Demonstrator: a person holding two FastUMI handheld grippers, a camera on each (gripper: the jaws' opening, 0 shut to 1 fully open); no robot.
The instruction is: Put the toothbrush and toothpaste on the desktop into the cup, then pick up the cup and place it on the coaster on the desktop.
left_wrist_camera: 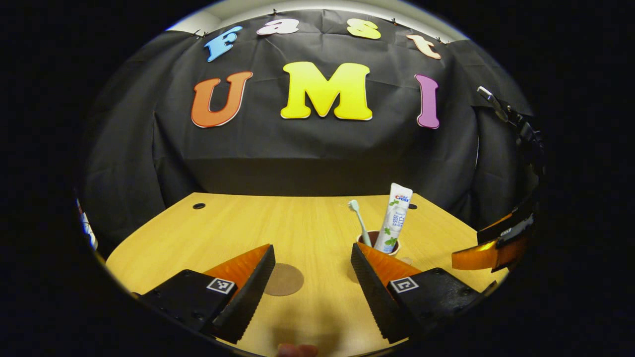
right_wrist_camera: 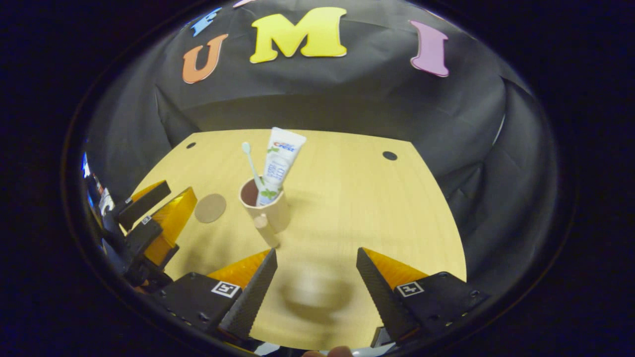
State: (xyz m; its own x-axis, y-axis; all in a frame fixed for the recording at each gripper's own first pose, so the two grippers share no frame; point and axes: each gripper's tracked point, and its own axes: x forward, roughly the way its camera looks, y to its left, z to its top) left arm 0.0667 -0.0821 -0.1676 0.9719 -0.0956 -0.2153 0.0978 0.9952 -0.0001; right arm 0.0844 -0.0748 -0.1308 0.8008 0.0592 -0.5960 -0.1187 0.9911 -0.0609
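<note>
- Both items already stand in the cup (right_wrist_camera: 265, 208): the toothbrush (right_wrist_camera: 251, 163) and the toothpaste tube (right_wrist_camera: 278, 166) lean against its rim, heads up, so only the carry to the coaster (right_wrist_camera: 210, 208) seems left.
- From the right gripper (right_wrist_camera: 315, 277), whose jaws are spread wide and hold nothing, the cup sits ahead and slightly left, with the coaster just beyond it to the left.
- From the left gripper (left_wrist_camera: 312, 277), also wide and empty, the coaster lies just ahead between the fingers, and the cup stands farther off to the right.
- The cup looks rigid and light but top-heavy with its tall load; a grip across the lower wall, below the rim, should keep it upright.
- Its smooth wall may slip, so a firm squeeze seems wise.
</note>
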